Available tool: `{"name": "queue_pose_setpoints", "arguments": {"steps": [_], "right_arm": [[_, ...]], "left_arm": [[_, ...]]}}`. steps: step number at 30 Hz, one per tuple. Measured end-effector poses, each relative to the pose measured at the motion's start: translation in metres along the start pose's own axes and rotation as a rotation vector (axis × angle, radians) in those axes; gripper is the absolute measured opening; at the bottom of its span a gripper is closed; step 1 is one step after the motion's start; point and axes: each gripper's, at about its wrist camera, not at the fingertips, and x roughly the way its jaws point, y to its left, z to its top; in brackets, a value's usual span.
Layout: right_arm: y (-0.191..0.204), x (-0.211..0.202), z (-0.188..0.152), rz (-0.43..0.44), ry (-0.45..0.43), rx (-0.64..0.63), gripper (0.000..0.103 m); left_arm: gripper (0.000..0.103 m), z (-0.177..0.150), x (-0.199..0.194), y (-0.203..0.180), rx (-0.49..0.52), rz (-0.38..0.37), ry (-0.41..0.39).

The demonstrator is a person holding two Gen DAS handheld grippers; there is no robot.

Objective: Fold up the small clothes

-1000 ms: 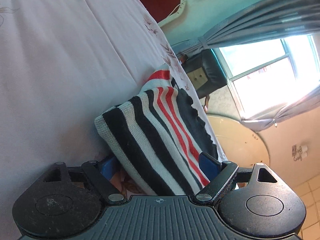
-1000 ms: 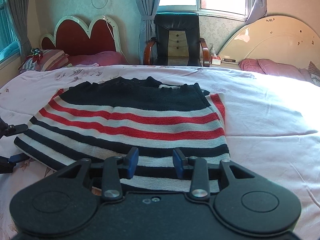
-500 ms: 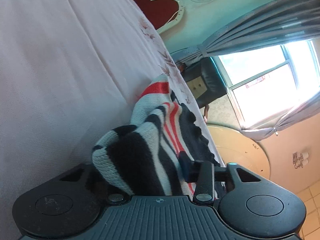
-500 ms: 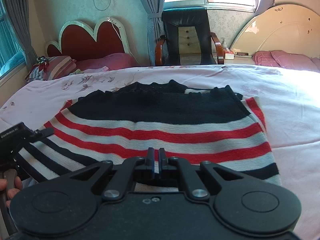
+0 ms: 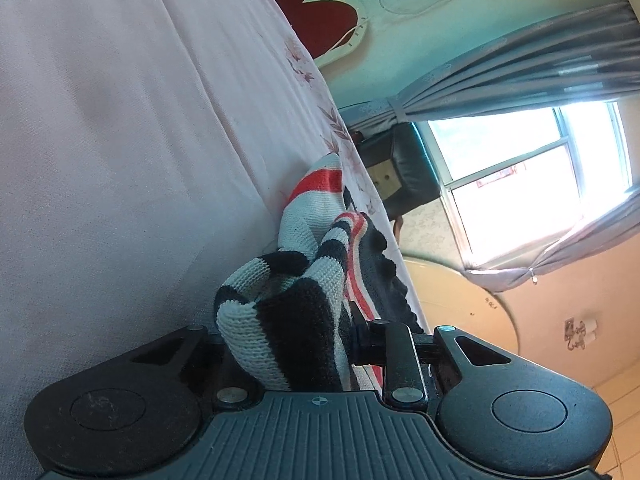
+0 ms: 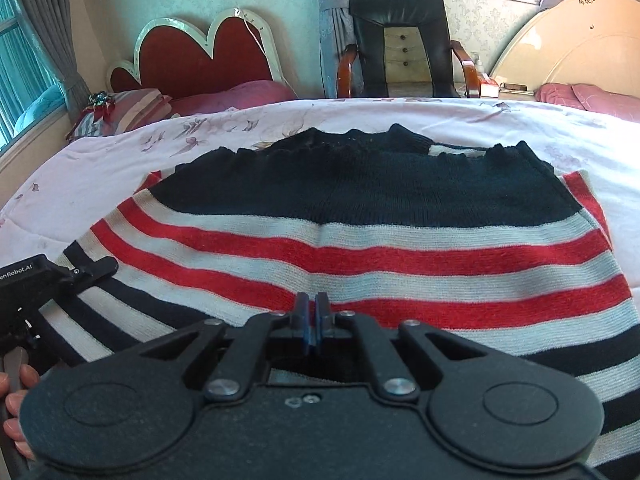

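Note:
A knitted sweater with black, white and red stripes lies on the pale floral bed sheet. My right gripper is shut on the sweater's near hem, in its middle. My left gripper is shut on the sweater's left corner, and the bunched striped knit fills the space between its fingers. The left gripper also shows at the left edge of the right wrist view, on the sweater's left side. The left gripper's inner finger is hidden by cloth.
A red heart-shaped headboard and pink pillows lie at the far left. A black armchair stands beyond the bed under a window. A cream round headboard and pink cushions are at the far right.
Both grippers have closed on the sweater's near edge. The left one has bunched its corner and lifted it; the right one has moved forward over the hem.

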Motion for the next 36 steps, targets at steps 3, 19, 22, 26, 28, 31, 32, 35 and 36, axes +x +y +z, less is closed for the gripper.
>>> {"name": "queue_pose_setpoints", "arguments": {"steps": [3,19,22,26,28,31,32,35,36], "right_arm": [[-0.005,0.002,0.0,0.032,-0.003,0.013,0.003],[-0.04,0.007,0.004,0.182,0.04,0.121,0.0],[-0.052,0.005,0.006,0.224,0.057,0.177,0.0],[-0.114,-0.027,0.001,0.246,-0.005,0.416,0.002],[-0.157,-0.045,-0.01,0.225,-0.023,0.549,0.015],[-0.207,-0.063,-0.027,0.296,-0.007,0.691,0.013],[-0.217,-0.068,-0.031,0.33,-0.001,0.715,0.016],[-0.228,-0.081,-0.034,0.374,-0.02,0.738,0.039],[-0.229,-0.084,-0.033,0.384,-0.026,0.737,0.043]], "left_arm": [[0.026,0.001,0.0,-0.001,-0.016,0.022,0.008],[0.026,-0.024,-0.011,-0.137,0.265,-0.228,0.062],[0.026,-0.053,0.002,-0.174,0.366,-0.259,0.149],[0.026,-0.11,0.037,-0.206,0.516,-0.2,0.337],[0.026,-0.145,0.06,-0.21,0.601,-0.123,0.437],[0.035,-0.187,0.062,-0.221,0.8,-0.048,0.412],[0.061,-0.195,0.057,-0.227,0.842,-0.058,0.394],[0.086,-0.212,0.041,-0.242,0.928,-0.086,0.398],[0.086,-0.216,0.034,-0.248,0.974,-0.085,0.399]]}}
